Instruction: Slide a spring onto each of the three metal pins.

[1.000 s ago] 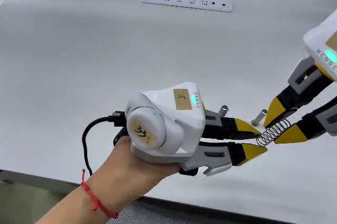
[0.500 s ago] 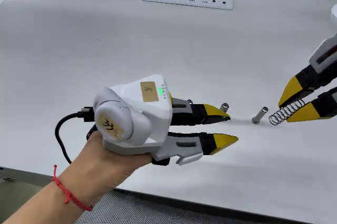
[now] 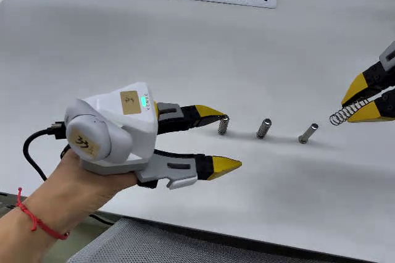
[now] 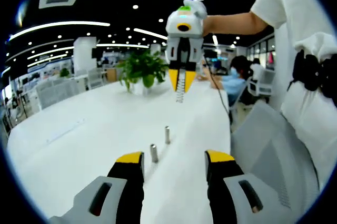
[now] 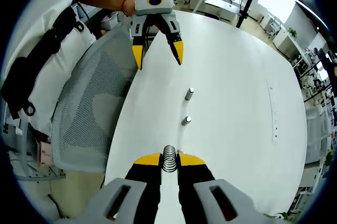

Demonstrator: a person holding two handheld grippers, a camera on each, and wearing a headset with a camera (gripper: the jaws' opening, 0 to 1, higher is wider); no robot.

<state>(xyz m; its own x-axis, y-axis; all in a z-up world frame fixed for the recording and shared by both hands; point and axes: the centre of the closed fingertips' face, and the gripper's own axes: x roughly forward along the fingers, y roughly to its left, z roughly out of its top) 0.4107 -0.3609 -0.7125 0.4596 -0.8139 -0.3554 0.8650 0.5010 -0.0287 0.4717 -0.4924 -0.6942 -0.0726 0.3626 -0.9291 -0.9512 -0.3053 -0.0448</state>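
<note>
**Head view.** The right claw (image 3: 349, 110) pinches a spring (image 3: 338, 116) above the desk (image 3: 123, 41), at 3 o'clock of the pin row. The left claw (image 3: 234, 139) hangs agape and empty at 9 o'clock. We judge the pin (image 3: 307, 133) nearest the spring bare. Risk: if the spring's free end meets the pin tip off-axis, we expect it to snag, tip the pin, or flick loose.
</note>
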